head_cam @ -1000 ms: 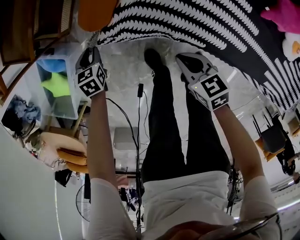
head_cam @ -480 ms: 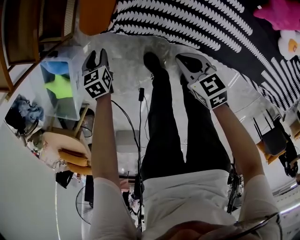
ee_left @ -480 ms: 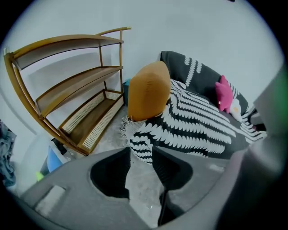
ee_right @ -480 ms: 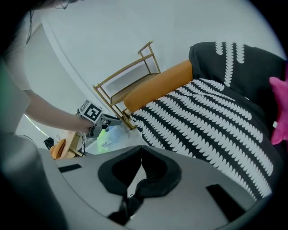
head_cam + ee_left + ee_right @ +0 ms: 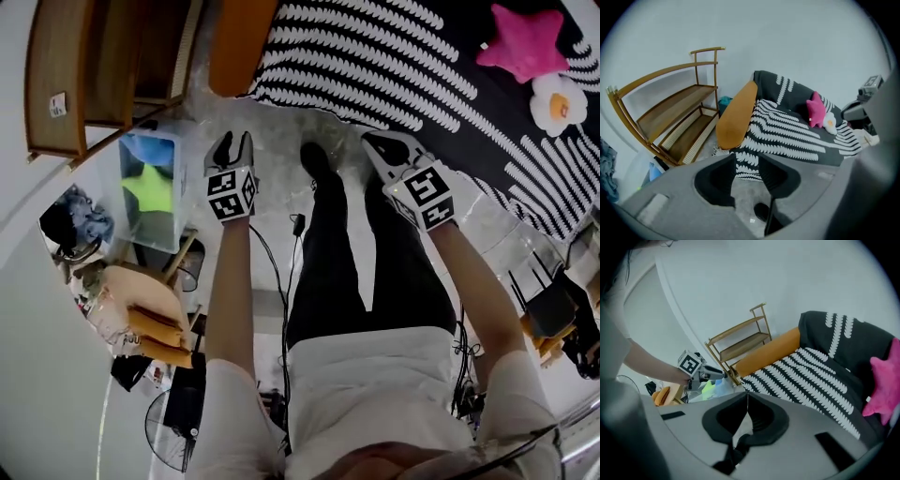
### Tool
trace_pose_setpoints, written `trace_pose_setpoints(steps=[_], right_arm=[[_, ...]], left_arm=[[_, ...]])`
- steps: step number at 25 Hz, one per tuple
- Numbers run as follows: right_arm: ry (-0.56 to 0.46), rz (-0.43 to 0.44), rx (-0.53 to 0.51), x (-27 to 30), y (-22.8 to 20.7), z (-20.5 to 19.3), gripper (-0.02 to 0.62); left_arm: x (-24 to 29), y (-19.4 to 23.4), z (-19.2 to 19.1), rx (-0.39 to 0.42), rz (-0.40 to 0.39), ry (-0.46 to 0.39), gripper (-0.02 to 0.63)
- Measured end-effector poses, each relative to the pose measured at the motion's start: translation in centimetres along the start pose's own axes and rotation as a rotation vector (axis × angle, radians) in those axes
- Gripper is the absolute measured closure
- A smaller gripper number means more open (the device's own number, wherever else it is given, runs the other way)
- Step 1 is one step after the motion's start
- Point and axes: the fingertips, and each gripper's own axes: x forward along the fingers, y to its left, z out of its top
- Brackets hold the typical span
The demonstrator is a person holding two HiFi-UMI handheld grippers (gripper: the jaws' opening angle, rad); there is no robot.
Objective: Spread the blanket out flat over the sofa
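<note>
Left gripper (image 5: pixel 746 164): jaws spread, just opened wider, with nothing between them; only floor (image 5: pixel 272 141) and the blanket's near edge are seen through the gap. Right gripper (image 5: pixel 747 397): jaws pressed together at the tips, with nothing pinched. In the head view both grippers are held out in front of the person, above the floor, with a black shoe (image 5: pixel 317 161) between them. Both are pointed toward the sofa and are clear of the blanket.

Blanket (image 5: pixel 394 56): black with rows of white leaf-like stripes. It is laid across the seat of the sofa (image 5: pixel 736 117) and carried up over the backrest, as shown in the two gripper views. Its front edge hangs down to the floor just ahead of the grippers. No part of it is held by either gripper.

Arm (image 5: pixel 239 42): orange, at the left end of the sofa, left bare beside the blanket's edge.

Star cushion (image 5: pixel 522 42), pink, and flower cushion (image 5: pixel 560 101), white with a yellow centre: both rest on the blanket toward the right end of the sofa, just beside each other.

Shelf (image 5: pixel 103 66): wooden, curved, set against the wall to the left of the arm. Box (image 5: pixel 150 187): clear plastic with blue and green contents, on the floor near the shelf and to the left of the left gripper.
</note>
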Motion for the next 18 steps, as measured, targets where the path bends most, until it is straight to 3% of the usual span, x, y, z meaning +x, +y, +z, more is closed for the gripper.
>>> trace_pose_setpoints(steps=[5, 18], right_arm=[[-0.048, -0.030, -0.039, -4.3, 0.9, 5.5, 0.589], [-0.111, -0.121, -0.081, -16.1, 7.6, 15.2, 0.589]], left_arm=[[-4.6, -1.4, 5.1, 0.013, -0.019, -0.048, 0.454], [-19.9, -9.5, 14.7, 0.028, -0.129, -0.115, 0.459]])
